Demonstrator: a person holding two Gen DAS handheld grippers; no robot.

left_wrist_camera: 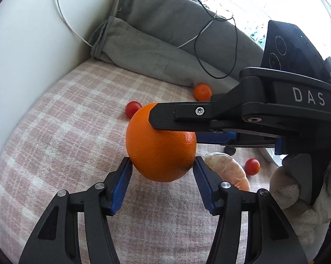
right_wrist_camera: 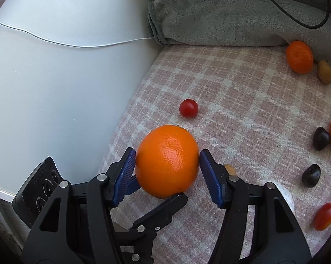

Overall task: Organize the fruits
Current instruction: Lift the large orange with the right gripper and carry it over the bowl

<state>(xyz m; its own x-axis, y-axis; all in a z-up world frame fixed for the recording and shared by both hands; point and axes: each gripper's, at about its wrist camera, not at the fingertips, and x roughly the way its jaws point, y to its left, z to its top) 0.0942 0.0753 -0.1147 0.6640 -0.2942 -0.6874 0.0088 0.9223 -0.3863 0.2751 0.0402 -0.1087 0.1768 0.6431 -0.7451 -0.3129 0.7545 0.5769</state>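
Observation:
A large orange point(left_wrist_camera: 161, 147) hangs above the pink plaid blanket point(left_wrist_camera: 77, 132), gripped by both tools. My left gripper point(left_wrist_camera: 162, 167) has its blue pads against the orange's sides. My right gripper point(right_wrist_camera: 167, 162) also pinches the same orange point(right_wrist_camera: 167, 160) from the right, its top finger point(left_wrist_camera: 178, 115) crossing over the fruit. Loose fruit lies around: a cherry tomato point(left_wrist_camera: 132, 108), a mandarin point(left_wrist_camera: 202, 92), a peeled mandarin piece point(left_wrist_camera: 227, 171), another tomato point(left_wrist_camera: 251, 166).
A grey folded blanket point(left_wrist_camera: 165, 33) with black and white cables runs along the back. A white wall point(right_wrist_camera: 55, 77) stands at the left. The right wrist view shows a mandarin point(right_wrist_camera: 299, 57), a small yellowish fruit point(right_wrist_camera: 325, 72), two dark grapes point(right_wrist_camera: 320, 138), a red tomato point(right_wrist_camera: 324, 216).

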